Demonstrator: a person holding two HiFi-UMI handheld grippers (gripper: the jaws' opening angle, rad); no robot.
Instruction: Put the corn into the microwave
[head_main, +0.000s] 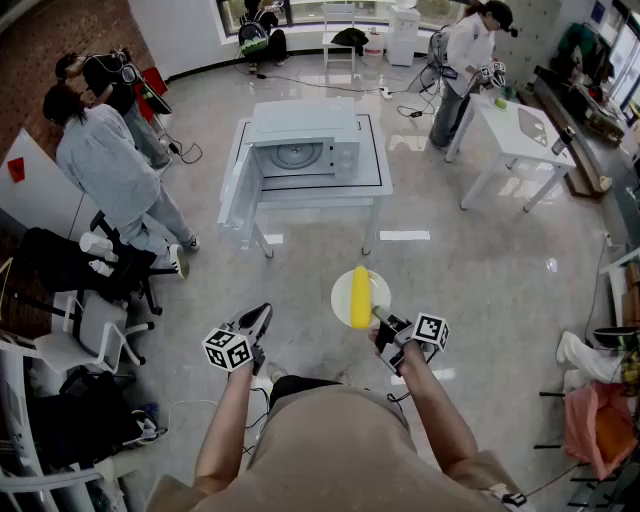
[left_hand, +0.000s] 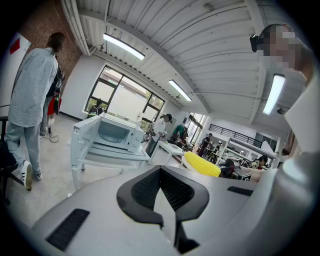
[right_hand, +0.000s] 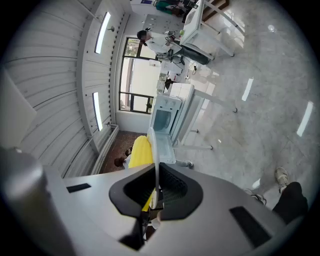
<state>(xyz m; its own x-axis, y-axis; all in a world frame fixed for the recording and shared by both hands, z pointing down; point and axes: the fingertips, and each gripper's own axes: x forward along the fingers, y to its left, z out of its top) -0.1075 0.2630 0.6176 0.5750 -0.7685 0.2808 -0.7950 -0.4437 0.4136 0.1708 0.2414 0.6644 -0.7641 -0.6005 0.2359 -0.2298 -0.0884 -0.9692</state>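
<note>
Head view, read from left to right. At 10 o'clock a bystander in a grey shirt (head_main: 105, 165) is seen, well apart from the work. At 7 o'clock the left gripper (head_main: 262, 312) is held out with its fingers closed on nothing, presumably free for the door. At 12 o'clock the microwave (head_main: 300, 150) stands on a white worktop (head_main: 368, 185). Its door (head_main: 236, 170) is swung open to the left, so the cavity is ready to be loaded. Just right of centre the corn (head_main: 361, 297) lies on a white plate (head_main: 340, 297), well short of the microwave. At 5 o'clock the right gripper (head_main: 380, 318) is clamped on the plate's near rim, the plate being held nearly level so that the corn is not rolled off. The carry to the cavity is judged not yet made.
</note>
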